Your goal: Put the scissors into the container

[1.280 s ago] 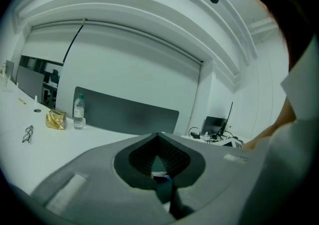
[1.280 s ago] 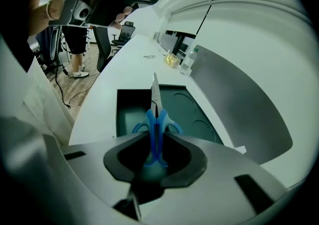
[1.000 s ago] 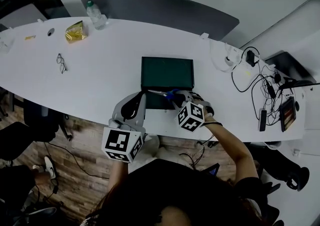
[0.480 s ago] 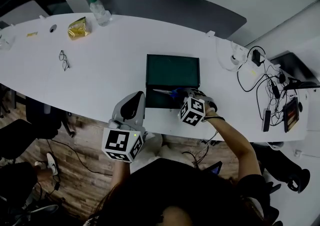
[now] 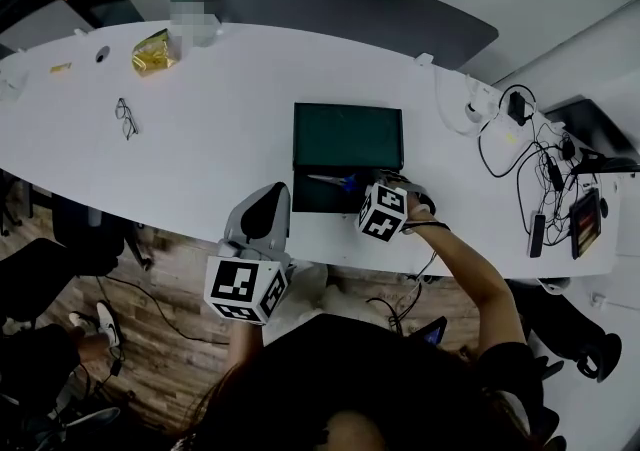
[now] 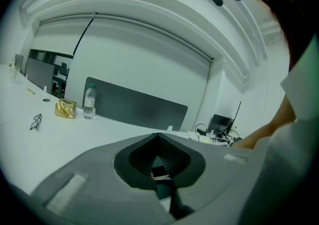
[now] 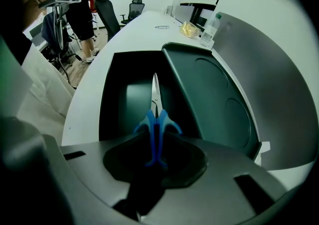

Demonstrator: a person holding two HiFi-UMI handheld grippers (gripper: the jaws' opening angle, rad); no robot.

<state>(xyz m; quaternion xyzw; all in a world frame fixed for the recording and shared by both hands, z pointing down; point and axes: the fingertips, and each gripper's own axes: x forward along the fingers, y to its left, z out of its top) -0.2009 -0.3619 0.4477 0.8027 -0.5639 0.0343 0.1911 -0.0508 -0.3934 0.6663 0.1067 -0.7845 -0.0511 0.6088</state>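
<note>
My right gripper (image 7: 155, 141) is clamping the blue scissors (image 7: 155, 94) by the handles above the open container (image 7: 117, 100). My left gripper (image 6: 158, 144) is hanging closed, empty.

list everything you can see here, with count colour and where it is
scissors: 1, blue handles and silver blades, held above the open container's base
container: 1, dark green, open with its lid folded back, near the table's front edge
table: 1, white, long and curved
glasses: 1, dark frame, left part of the table
packet: 1, gold, far left of the table
bottle: 1, clear, beside the packet
cables and chargers: several, black and white, right end of the table
divider panel: 1, grey, behind the table
left gripper: 1, grey, jaws together and empty, left of the container
right gripper: 1, grey, shut on the scissors' handles
</note>
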